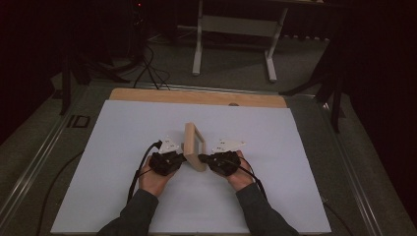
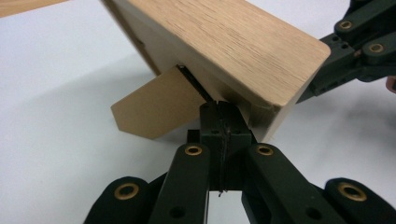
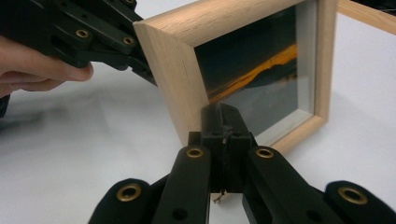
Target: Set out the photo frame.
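A light wooden picture frame (image 1: 194, 147) stands upright on the white sheet (image 1: 275, 196), leaning on a brown cardboard stand flap (image 2: 154, 109). My left gripper (image 1: 182, 158) is at its back. The jaws are shut, and the tips (image 2: 223, 109) touch the frame's back (image 2: 224, 42) beside the flap's slot. My right gripper (image 1: 203, 158) is at the front, also shut, with its tips (image 3: 224, 114) against the frame's lower front rim (image 3: 177, 79). Behind the glass is a dark picture with an orange streak (image 3: 261, 70). Nothing is pinched between either pair of jaws.
The white sheet covers most of a wooden tabletop (image 1: 196, 96). Black cables (image 1: 140, 169) trail back from both grippers along the person's forearms. Beyond the table stand a white desk frame (image 1: 236, 29) and dark stands on the floor.
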`<state>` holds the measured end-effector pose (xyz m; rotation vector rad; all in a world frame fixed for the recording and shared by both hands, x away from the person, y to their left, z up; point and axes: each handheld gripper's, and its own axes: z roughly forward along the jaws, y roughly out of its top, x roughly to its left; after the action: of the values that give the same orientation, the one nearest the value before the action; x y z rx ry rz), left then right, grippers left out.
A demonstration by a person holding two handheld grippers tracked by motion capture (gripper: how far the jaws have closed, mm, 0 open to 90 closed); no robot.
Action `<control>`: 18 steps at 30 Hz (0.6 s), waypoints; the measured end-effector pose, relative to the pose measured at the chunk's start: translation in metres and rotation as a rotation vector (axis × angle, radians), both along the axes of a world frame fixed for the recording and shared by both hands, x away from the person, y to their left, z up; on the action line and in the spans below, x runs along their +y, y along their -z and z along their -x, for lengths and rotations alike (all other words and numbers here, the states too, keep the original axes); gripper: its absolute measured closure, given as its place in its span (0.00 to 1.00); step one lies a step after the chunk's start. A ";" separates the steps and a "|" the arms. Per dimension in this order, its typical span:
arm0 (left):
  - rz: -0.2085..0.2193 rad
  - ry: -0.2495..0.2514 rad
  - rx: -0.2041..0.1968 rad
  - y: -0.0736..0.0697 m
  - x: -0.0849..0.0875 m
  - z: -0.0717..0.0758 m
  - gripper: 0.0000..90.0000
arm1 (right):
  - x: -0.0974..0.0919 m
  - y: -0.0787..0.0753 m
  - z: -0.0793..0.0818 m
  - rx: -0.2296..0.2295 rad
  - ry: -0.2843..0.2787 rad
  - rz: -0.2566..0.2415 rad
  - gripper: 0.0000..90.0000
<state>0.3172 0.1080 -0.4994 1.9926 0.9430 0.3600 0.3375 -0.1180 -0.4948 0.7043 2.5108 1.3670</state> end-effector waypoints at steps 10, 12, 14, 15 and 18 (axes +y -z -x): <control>0.007 -0.015 0.002 0.001 0.002 -0.002 1.00 | 0.004 0.000 0.002 -0.005 0.002 0.001 1.00; 0.003 -0.028 -0.003 0.002 0.002 -0.002 0.99 | 0.004 0.000 0.002 -0.007 -0.003 -0.001 1.00; -0.001 -0.035 -0.006 0.002 0.003 -0.002 0.95 | 0.005 0.000 0.002 -0.013 -0.006 0.004 1.00; 0.001 -0.039 -0.008 0.002 0.003 -0.002 0.92 | 0.005 0.000 0.002 -0.015 -0.006 0.005 0.99; 0.006 -0.053 -0.010 0.001 0.005 -0.002 0.87 | 0.004 0.000 0.002 -0.018 -0.005 0.004 0.96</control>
<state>0.3191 0.1130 -0.5005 1.9622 0.9908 0.3957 0.3357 -0.1136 -0.4943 0.6825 2.5019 1.3635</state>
